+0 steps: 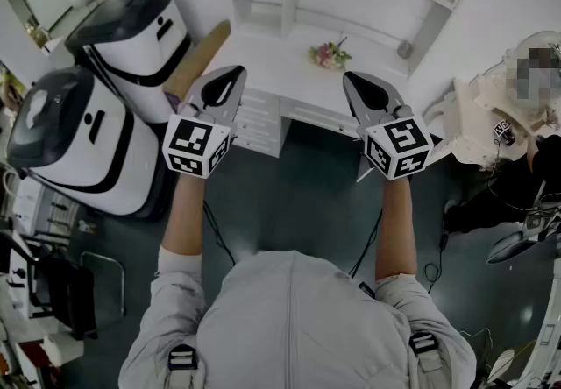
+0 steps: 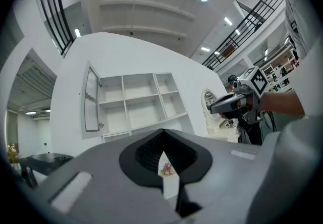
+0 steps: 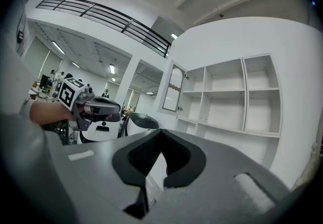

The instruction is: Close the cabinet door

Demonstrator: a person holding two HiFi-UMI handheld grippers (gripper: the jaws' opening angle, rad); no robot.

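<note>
A white wall cabinet [image 2: 136,102] with open shelves stands over a white desk [image 1: 272,59]. Its narrow framed door [image 2: 92,99] hangs swung open at the cabinet's left end, and the same door [image 3: 173,88] shows in the right gripper view. My left gripper [image 1: 230,74] is held level in front of the desk, shut and empty, well short of the door. My right gripper [image 1: 355,81] is beside it at the same height, also shut with nothing between its jaws. Each gripper sees the other: the right gripper [image 2: 227,102] and the left gripper [image 3: 108,109].
A small bunch of flowers [image 1: 330,54] lies on the desk, with drawers [image 1: 263,116] below. Two white-and-black machines [image 1: 131,37] [image 1: 70,142] stand at the left beside a cardboard tube [image 1: 197,59]. A person in white [image 1: 500,116] is at the right.
</note>
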